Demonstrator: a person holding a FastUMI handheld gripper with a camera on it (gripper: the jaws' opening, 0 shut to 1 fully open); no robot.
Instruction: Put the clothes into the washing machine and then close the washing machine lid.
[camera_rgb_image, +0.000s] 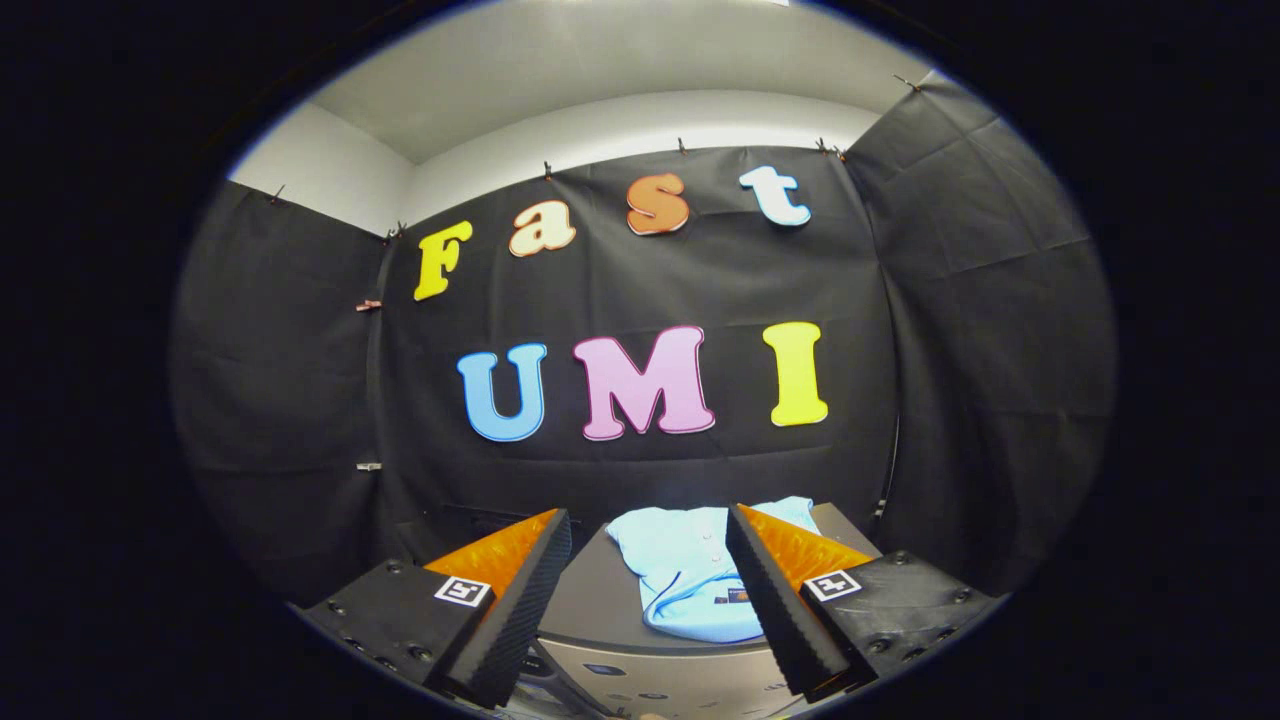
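Observation:
A light blue garment (680, 575) lies folded on the grey flat top of the washing machine (590, 605), toward its right side. My gripper (648, 545) is held above and in front of the machine with its fingers wide apart and nothing between them. The right finger (775, 600) covers part of the garment's right edge. The left finger (515, 610) hangs over the machine's left side. The machine's front panel (650, 680) shows just below the top.
Black cloth walls close in the booth behind and on both sides of the machine. A white wall and ceiling show above the cloth.

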